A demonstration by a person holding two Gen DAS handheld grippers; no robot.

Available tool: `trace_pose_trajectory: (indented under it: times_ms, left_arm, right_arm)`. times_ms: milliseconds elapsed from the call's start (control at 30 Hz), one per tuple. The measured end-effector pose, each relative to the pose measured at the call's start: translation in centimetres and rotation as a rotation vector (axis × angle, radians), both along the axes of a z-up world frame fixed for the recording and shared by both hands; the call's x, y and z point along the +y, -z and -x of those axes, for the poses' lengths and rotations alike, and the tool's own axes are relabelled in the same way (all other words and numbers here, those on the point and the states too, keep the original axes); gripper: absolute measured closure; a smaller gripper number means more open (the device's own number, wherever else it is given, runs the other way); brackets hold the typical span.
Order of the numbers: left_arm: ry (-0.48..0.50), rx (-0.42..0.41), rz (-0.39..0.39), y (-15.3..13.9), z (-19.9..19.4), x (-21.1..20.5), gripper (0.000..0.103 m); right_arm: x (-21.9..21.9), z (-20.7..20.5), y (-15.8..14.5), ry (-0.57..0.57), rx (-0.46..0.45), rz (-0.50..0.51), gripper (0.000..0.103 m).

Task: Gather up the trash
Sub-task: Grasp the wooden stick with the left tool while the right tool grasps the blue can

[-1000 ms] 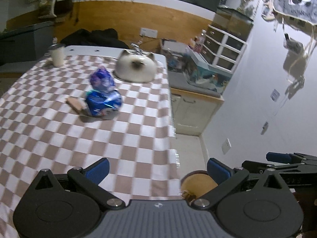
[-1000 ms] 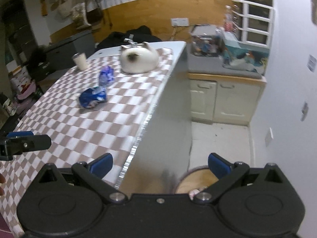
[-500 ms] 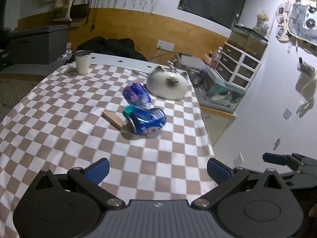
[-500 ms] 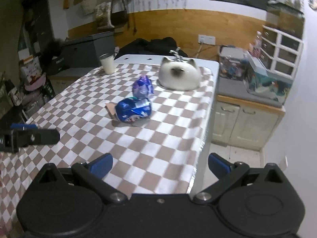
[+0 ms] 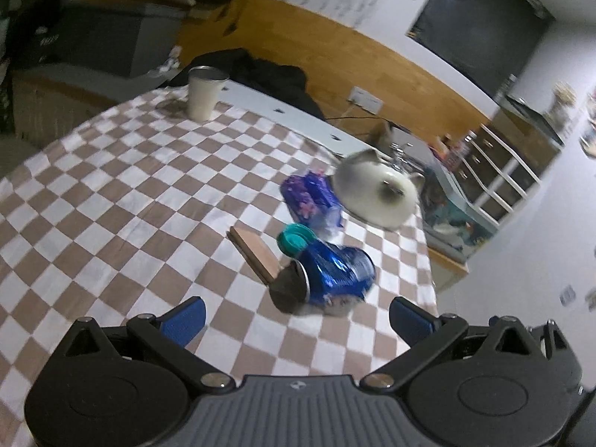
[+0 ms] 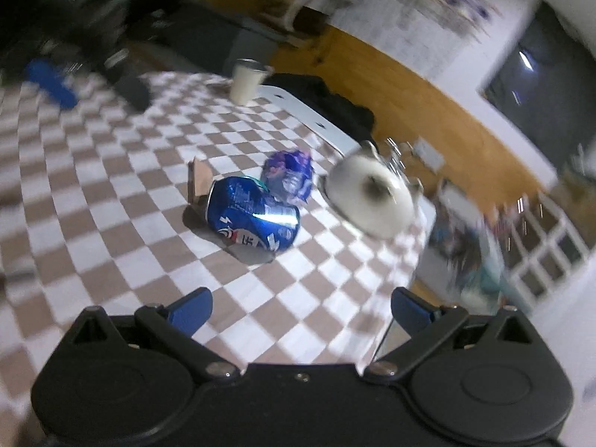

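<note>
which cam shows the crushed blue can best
The right wrist view: the crushed blue can lies side-on there, with its label and dents visible. The left wrist view shows it end-on, mostly its open top, partly masked by the cardboard piece.

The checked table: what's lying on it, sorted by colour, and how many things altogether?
Blue or purple: 2, a crushed can and a crinkled wrapper.
Teal: 1, a lid.
Brown: 1, a cardboard piece.
White or cream: 2, a cup and a cat-shaped dish.
Total: 6.
</note>
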State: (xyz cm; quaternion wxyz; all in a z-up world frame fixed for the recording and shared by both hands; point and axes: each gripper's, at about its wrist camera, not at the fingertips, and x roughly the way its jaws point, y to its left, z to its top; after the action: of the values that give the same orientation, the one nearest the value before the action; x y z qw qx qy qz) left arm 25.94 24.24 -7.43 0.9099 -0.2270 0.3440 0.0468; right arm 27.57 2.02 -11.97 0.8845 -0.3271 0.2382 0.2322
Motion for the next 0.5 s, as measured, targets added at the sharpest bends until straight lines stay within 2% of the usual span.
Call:
trace_pose_trajectory:
  times_ms: [67, 233, 400, 500]
  left_arm:
    - [-0.021, 0.009, 0.012, 0.7, -1.4, 0.5, 0.000]
    - [-0.063, 0.036, 0.040, 2.7, -4.7, 1.5, 0.001]
    - [-0.091, 0.071, 0.058, 4.7, -7.6, 2.1, 0.005]
    - [-0.103, 0.094, 0.066, 5.8, -9.1, 2.5, 0.006]
  right_arm:
    - [0.9, -0.8, 1.2, -0.059, -0.061, 0.066, 0.009]
    - [2.9, -3.0, 5.1, -0.226, -0.230, 0.251, 0.011]
    - [4.2, -4.4, 8.8, -0.381, -0.410, 0.430, 0.019]
    - [4.7, -5.1, 10.2, -0.464, -0.468, 0.490, 0.021]
